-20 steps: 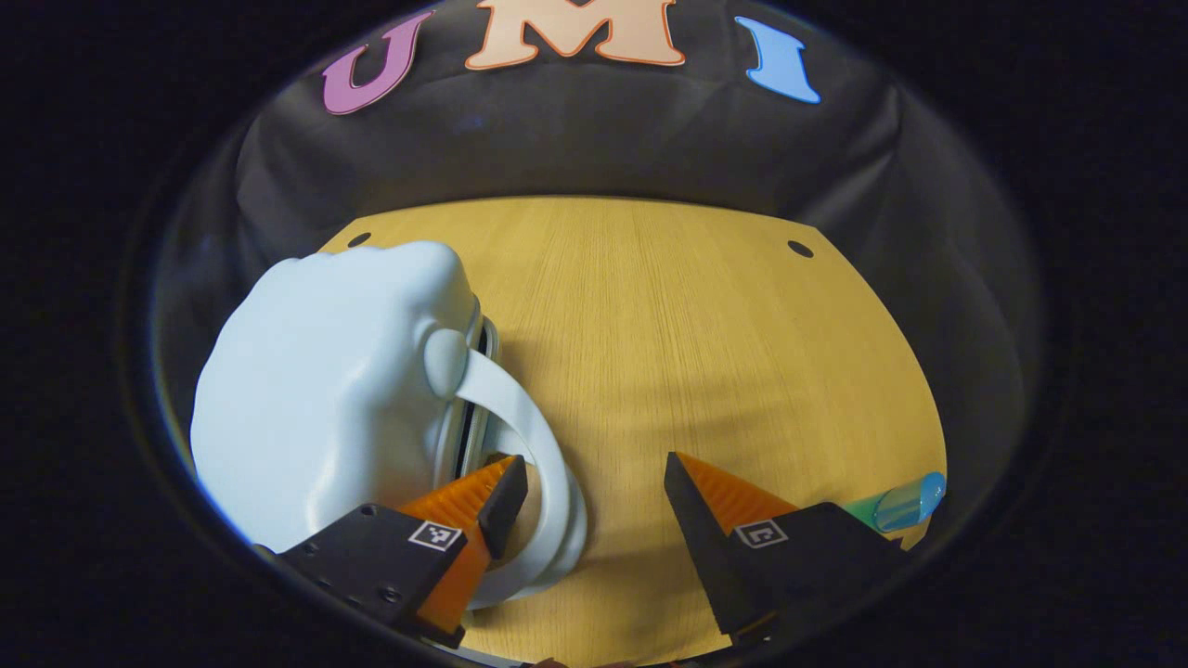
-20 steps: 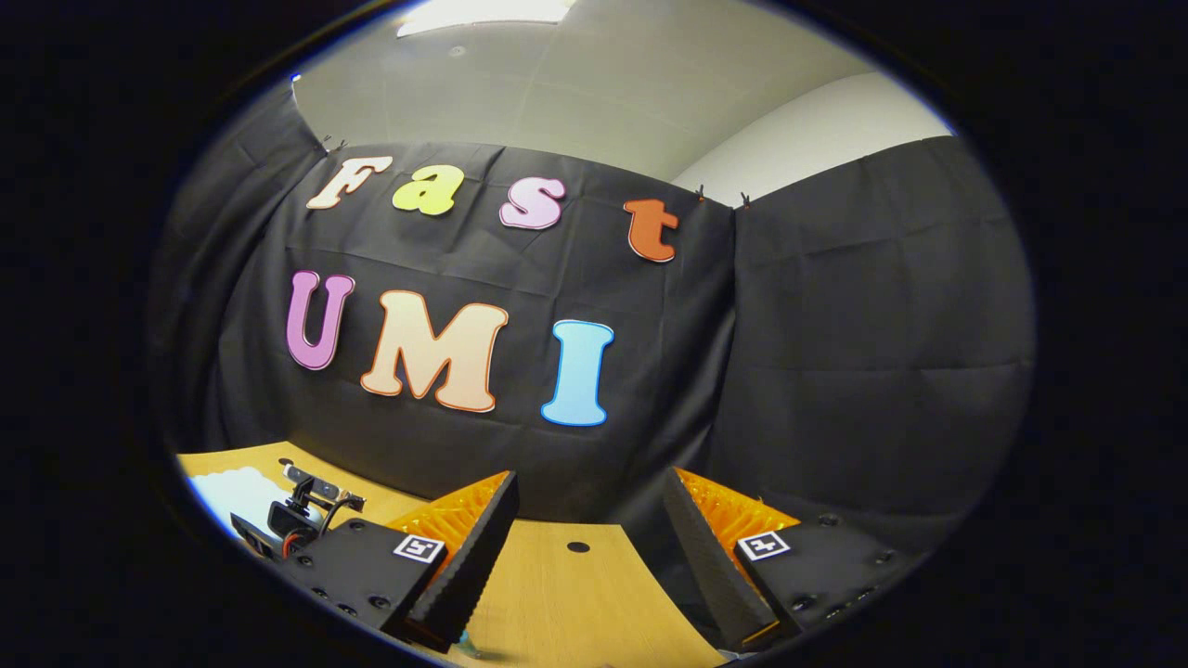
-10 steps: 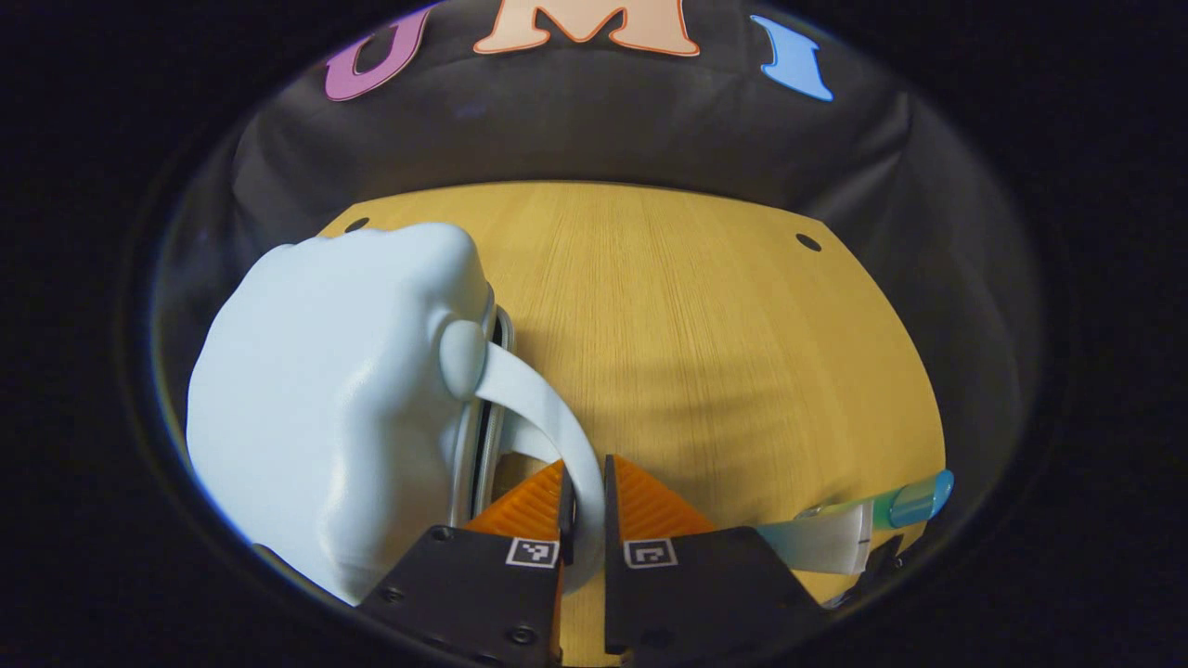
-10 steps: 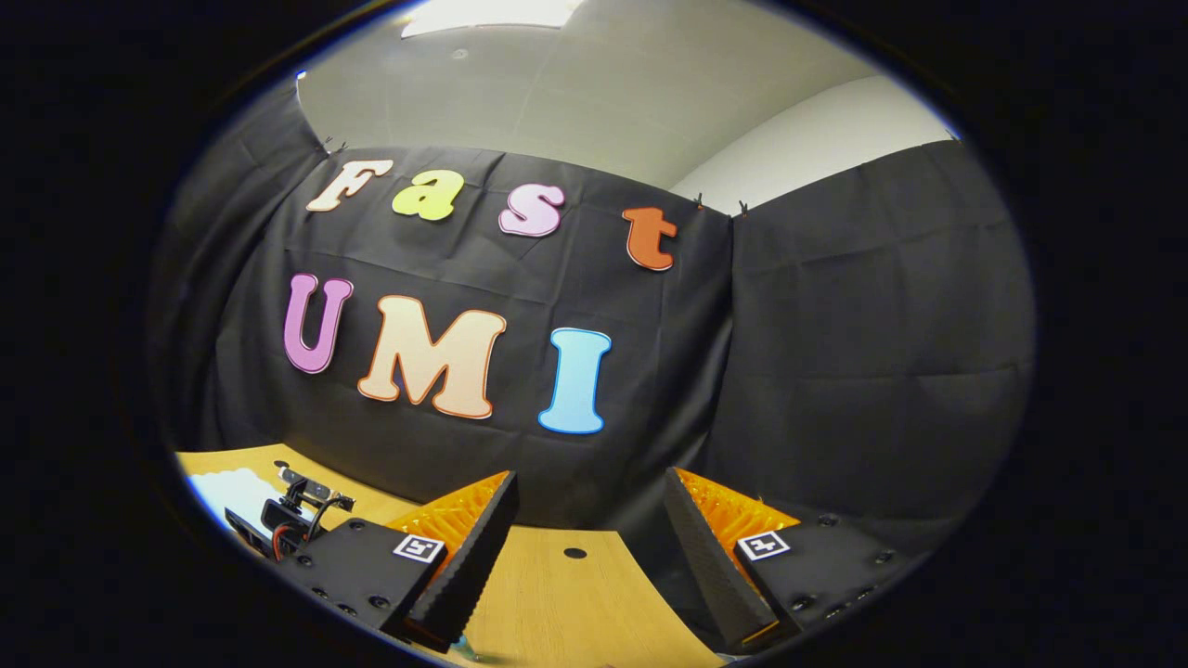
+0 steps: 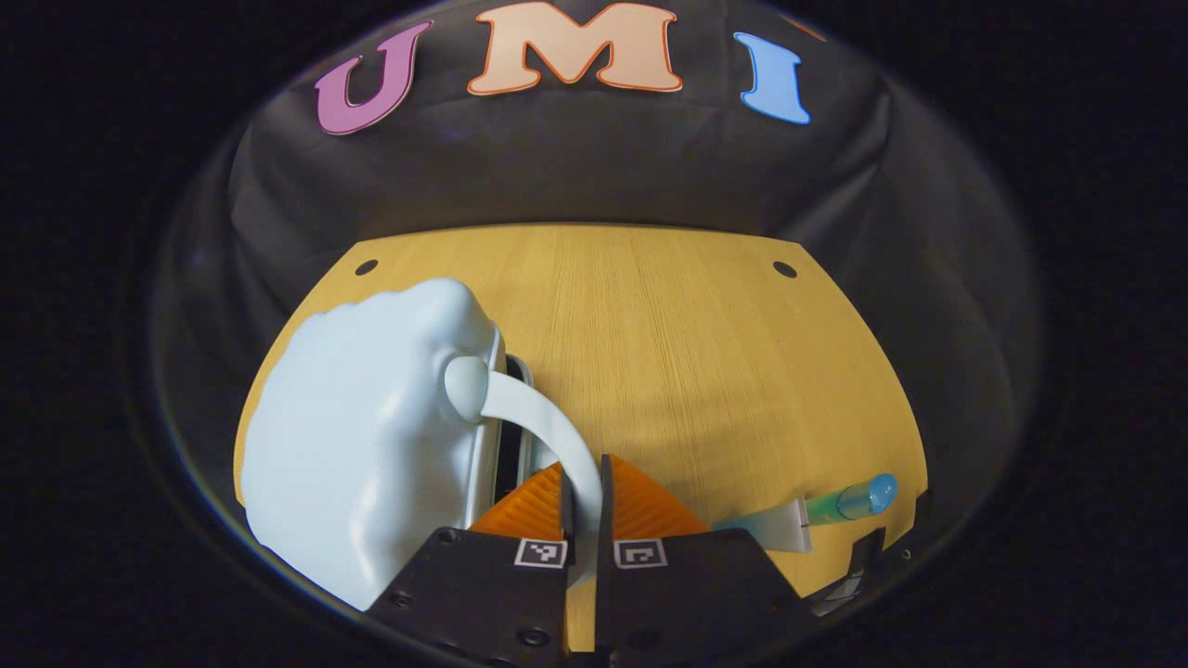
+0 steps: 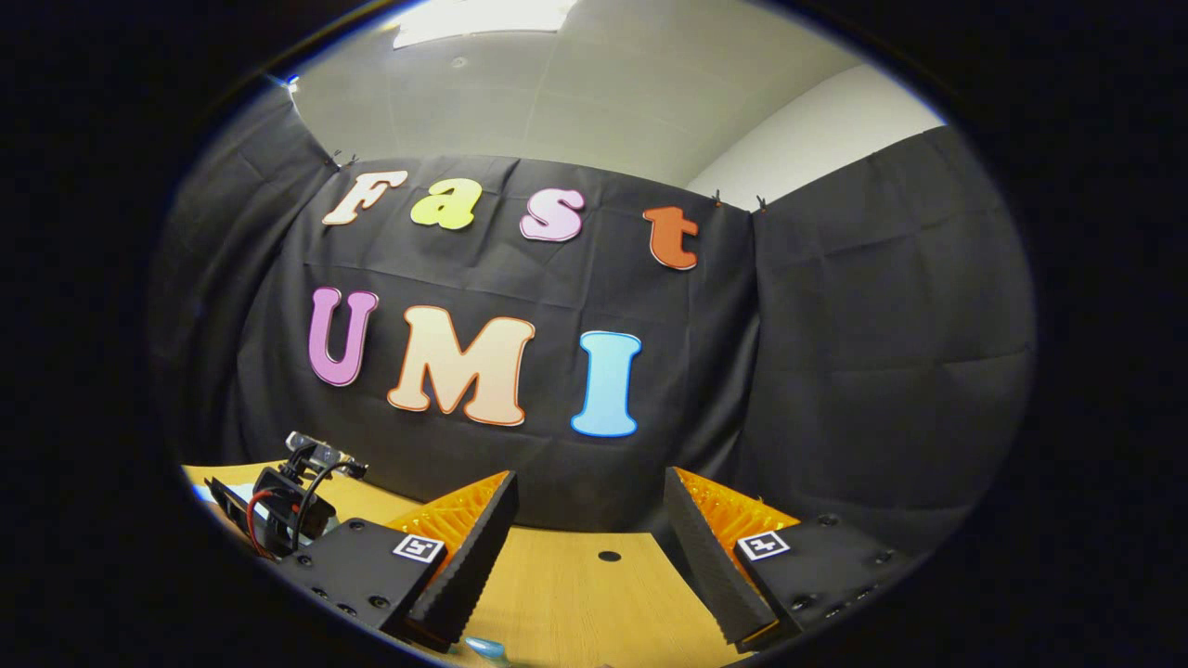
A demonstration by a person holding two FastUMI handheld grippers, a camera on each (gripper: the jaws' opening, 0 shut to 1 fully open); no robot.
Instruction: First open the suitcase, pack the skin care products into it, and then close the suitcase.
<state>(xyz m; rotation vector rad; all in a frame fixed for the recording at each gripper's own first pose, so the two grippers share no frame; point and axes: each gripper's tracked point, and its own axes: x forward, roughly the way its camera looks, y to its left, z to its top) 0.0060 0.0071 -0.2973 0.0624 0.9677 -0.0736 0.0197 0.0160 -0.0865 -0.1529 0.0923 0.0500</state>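
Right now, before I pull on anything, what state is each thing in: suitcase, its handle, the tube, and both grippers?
Suitcase: on the table, shells slightly parted, a dark gap at the seam.
Handle: pinched between the left gripper's fingers.
Left gripper: shut on the handle.
Skin care tube: lying flat on the table, unpacked.
Right gripper: open, empty, above the table.

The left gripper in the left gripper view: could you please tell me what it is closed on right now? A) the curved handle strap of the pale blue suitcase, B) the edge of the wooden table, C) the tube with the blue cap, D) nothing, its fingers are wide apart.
A: the left gripper has both fingers pressed on the handle strap of the suitcase; the tube lies apart on the table.
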